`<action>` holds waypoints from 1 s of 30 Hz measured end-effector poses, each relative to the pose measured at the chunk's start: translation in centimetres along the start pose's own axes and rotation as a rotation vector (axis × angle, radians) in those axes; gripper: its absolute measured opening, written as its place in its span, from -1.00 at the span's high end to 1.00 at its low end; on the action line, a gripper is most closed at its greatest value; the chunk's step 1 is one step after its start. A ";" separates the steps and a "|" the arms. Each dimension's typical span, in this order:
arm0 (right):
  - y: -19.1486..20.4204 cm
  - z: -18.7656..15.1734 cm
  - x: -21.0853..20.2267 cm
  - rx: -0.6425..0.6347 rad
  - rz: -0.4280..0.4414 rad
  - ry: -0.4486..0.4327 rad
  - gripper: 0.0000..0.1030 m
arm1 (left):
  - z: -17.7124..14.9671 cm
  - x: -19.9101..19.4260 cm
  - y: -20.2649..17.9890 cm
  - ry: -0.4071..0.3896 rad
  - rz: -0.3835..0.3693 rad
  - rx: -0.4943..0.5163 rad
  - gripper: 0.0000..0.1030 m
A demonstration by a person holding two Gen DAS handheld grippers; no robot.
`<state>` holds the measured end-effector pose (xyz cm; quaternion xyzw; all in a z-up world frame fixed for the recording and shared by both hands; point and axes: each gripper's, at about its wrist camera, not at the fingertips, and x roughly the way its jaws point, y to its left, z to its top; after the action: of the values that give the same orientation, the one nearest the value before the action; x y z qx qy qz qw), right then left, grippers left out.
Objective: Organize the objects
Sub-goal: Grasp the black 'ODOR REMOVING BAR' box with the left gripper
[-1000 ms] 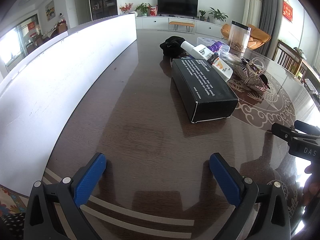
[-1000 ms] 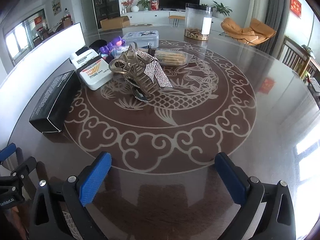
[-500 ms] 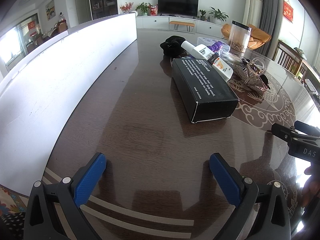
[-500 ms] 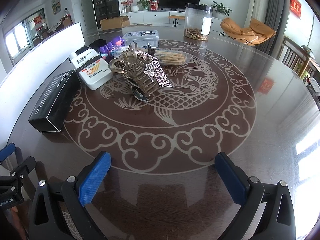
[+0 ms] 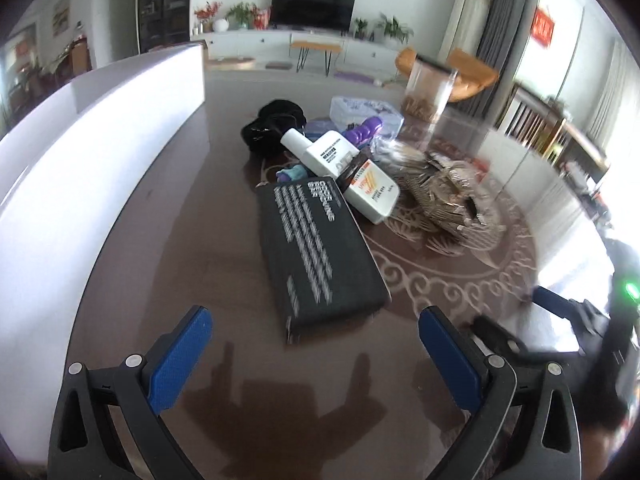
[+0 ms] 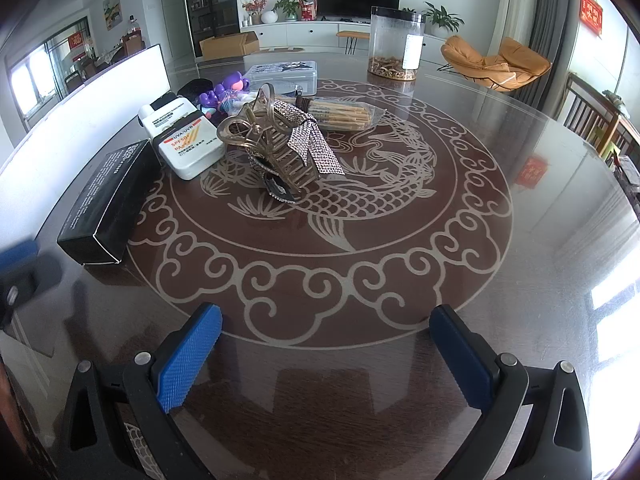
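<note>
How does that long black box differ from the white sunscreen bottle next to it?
The long black cardboard box is dark, square-edged and larger; the white sunscreen bottle with orange print is pale, rounded and smaller. The box carries white lettering, the bottle orange and dark print. Both lie flat on the glossy brown table.

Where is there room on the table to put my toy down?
Plenty of bare table right of the sparkly hair clip, over the fish pattern. Also between the white board and the black box. It is crowded by the sunscreen bottles.
</note>
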<state>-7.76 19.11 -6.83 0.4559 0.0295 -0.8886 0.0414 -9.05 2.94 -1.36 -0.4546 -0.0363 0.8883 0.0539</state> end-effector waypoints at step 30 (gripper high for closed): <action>0.0 0.0 0.0 -0.001 0.000 0.000 -1.00 | -1.0 1.7 2.8 0.048 0.103 0.048 -0.12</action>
<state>-7.75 19.12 -6.84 0.4559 0.0299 -0.8885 0.0417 -9.45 0.41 -3.63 -0.4756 0.0098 0.8794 0.0198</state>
